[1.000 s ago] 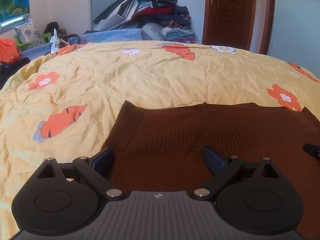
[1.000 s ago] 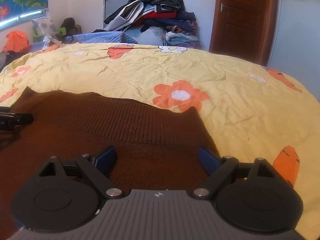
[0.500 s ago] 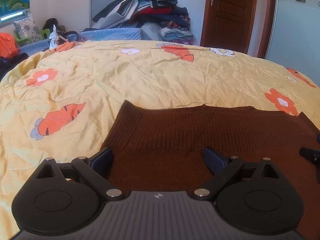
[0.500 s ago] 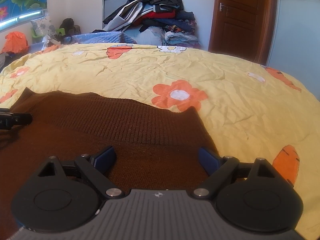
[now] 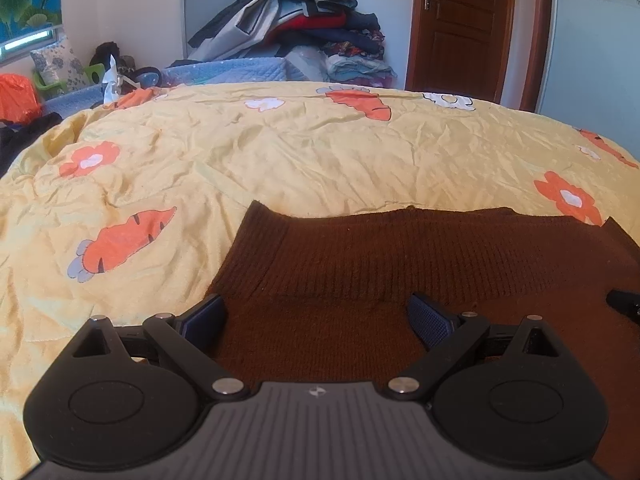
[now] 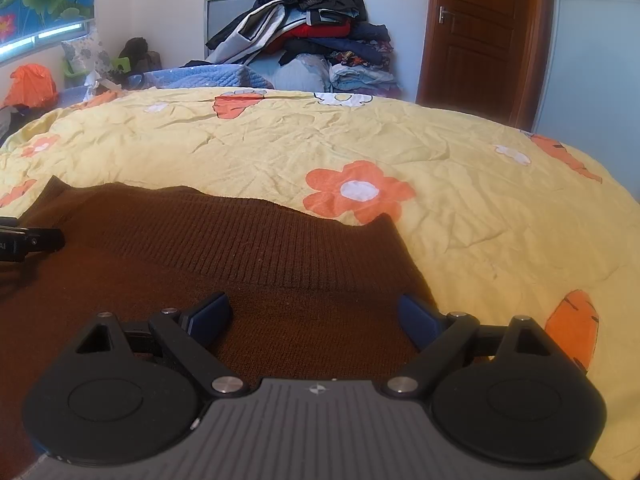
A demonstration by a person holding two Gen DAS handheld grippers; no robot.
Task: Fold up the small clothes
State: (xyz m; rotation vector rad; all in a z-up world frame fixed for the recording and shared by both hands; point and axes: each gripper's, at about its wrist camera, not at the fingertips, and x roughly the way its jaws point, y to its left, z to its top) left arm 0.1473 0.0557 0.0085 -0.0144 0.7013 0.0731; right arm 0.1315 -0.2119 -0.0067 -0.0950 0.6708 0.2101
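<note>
Brown ribbed-knit sweater [image 5: 400, 272] | soft, limp, light, likely | grip ribbed corners at 10 and 2 o'clock | left gripper [image 5: 316, 316], right gripper [image 6: 312, 316] fingers released, spread over knit

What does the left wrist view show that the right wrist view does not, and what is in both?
Only the left wrist view shows the sweater's left corner with a carrot print beside it. Only the right wrist view shows its right corner by a big orange flower. Both show the brown sweater lying flat on the yellow quilt, open jaws over it, the clothes pile and the door.
</note>
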